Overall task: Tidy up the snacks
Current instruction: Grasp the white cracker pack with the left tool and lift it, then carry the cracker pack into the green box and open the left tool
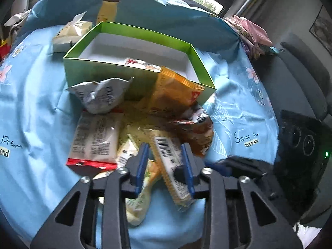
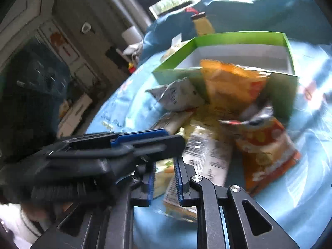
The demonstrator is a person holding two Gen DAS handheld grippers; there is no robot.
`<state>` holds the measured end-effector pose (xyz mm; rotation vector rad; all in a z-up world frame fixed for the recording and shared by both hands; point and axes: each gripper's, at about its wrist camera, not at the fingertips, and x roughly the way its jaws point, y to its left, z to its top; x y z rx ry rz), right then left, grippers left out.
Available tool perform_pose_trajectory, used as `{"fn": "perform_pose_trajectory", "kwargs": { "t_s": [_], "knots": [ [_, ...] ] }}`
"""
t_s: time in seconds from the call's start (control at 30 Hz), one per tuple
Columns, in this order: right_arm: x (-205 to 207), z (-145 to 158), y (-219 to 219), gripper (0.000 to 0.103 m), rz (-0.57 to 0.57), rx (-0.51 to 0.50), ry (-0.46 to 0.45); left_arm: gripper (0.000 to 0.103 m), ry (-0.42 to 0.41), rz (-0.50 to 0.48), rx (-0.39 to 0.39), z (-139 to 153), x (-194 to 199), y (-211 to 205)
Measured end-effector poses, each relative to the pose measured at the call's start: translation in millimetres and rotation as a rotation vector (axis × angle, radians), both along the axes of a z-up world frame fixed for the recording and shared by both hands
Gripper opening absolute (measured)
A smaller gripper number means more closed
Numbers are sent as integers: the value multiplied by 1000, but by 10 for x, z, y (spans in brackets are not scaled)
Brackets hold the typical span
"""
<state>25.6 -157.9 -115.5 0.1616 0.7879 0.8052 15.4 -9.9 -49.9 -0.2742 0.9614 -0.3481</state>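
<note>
An open green box stands on the blue cloth, with a pile of snack packs in front of it. A barcode packet hangs tilted between the pads of my left gripper, which is open, with a gap showing at its left pad. My right gripper is shut on that packet's near end. The left gripper crosses in from the left just above it. A pale green packet lies underneath.
The pile holds a silver pack, an orange bag leaning on the box and a white-and-red packet. One packet lies inside the box. Behind it stands a yellow bottle. A black device sits at the right.
</note>
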Motion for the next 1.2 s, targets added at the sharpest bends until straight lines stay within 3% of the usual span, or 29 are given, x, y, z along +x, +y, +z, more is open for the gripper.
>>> {"fn": "perform_pose_trajectory", "kwargs": {
  "t_s": [0.03,0.1,0.13,0.37,0.5,0.57,0.9,1.2],
  "knots": [
    [-1,-1,-49,30,-7,-18,3,44,11,-5,-7,-6,-1,8],
    [16,-38,-186,64,-31,-42,29,46,30,-30,-27,-25,-19,-10],
    [19,-62,-237,68,-35,-35,41,46,37,-43,-35,-38,-32,-30],
    [82,-304,-201,68,30,-14,148,45,119,-105,-11,-156,-103,-213],
    [44,-332,-110,68,64,-38,130,44,177,-91,-25,-270,-52,-202],
    [17,-326,-68,67,64,-58,110,38,186,-93,-18,-292,-27,-222],
    [-121,-284,-25,63,39,-88,56,35,151,-83,14,-224,-121,-201],
    [-277,32,-17,63,38,-57,-34,35,36,-60,35,146,-233,-135]
  ]
}}
